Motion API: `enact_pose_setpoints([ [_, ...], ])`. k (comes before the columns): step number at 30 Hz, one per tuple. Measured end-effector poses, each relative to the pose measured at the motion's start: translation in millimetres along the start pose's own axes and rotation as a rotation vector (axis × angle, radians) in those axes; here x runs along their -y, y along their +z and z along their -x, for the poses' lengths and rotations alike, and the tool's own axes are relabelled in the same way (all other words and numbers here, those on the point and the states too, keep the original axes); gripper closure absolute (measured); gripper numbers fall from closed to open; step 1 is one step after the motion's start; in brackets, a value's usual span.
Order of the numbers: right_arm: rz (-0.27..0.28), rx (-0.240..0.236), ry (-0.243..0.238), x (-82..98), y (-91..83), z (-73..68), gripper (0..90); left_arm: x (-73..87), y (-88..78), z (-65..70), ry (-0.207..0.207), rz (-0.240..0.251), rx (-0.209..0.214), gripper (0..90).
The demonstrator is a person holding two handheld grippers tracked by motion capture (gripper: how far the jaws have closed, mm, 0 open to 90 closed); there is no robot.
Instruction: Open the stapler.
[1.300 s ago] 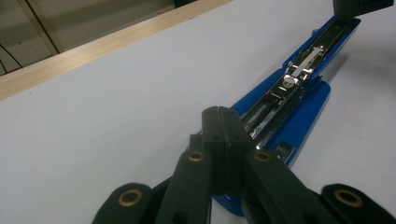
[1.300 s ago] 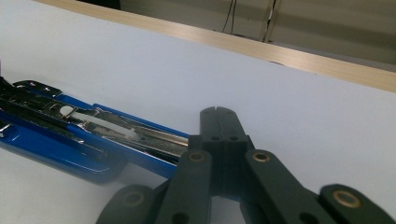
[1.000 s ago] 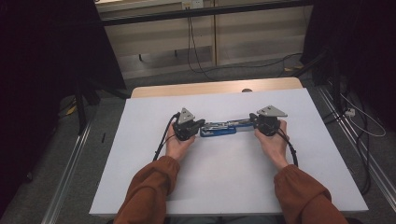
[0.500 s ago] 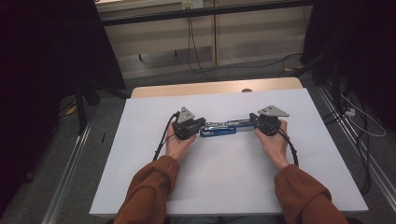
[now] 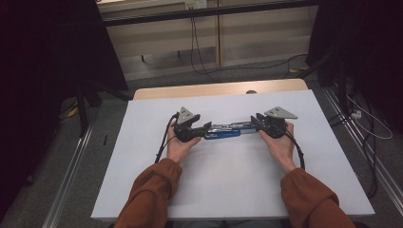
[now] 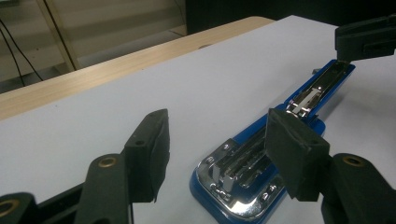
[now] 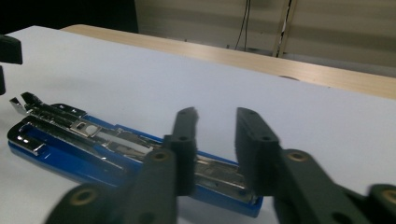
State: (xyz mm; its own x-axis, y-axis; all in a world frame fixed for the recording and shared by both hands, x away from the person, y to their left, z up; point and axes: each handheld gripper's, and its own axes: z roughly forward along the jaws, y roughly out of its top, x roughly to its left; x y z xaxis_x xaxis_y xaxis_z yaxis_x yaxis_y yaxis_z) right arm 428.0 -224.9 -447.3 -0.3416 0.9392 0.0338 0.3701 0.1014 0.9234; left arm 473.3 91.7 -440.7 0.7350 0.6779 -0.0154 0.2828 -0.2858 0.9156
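From the high view, you've got the blue stapler [image 5: 227, 131] lying flat and lengthwise across the middle of the white desk [image 5: 228, 185], with your left gripper [image 5: 203, 130] at one end and your right gripper [image 5: 257, 124] at the other, both hands resting low on the sheet. That end-to-end setup makes sense to me: one side steadies the thing while the other can work on it, and neither hand crowds the other. Both sets of jaws have just been opening. In the left gripper view the stapler [image 6: 261, 158] sits on the desk with its chrome inside facing up, so it looks swung open, maybe for reloading, though I can't spot any staples. Your left gripper [image 6: 226, 149] is spread wide there, one jaw out over bare desk and the other above the stapler's near end, so the pads aren't pressing on anything. In the right gripper view the right gripper [image 7: 217, 149] is parted too, with a clear gap between the jaws; they straddle the stapler [image 7: 107, 149] near its end, and I'd call that let go rather than clamped, though the near jaw is blurry where it meets the metal. My guess is you've set it down flat so it stays put while you re-grip.
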Motion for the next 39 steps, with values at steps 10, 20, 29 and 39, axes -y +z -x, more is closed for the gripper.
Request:
enact_pose_setpoints([
  [10, 0.023, 0.016, 0.021, -2.5, -3.9, 1.9, 14.9, -0.5, -9.5, -5.4, -0.022, -0.02, -0.045, 7.7],
  [20, 0.041, -0.017, 0.022, -6.3, -11.8, 8.8, 2.9, 8.1, -32.8, -8.2, -0.041, -0.024, -0.045, 3.5],
  [29, -0.004, -0.046, 0.037, -10.5, -29.9, 31.6, 4.5, 12.6, -62.9, -8.6, -0.027, -0.001, -0.048, 3.4],
  [39, -0.055, -0.066, 0.042, -9.0, -39.2, 52.9, 6.2, 22.7, -86.3, 2.4, -0.014, 0.012, -0.044, 3.7],
])
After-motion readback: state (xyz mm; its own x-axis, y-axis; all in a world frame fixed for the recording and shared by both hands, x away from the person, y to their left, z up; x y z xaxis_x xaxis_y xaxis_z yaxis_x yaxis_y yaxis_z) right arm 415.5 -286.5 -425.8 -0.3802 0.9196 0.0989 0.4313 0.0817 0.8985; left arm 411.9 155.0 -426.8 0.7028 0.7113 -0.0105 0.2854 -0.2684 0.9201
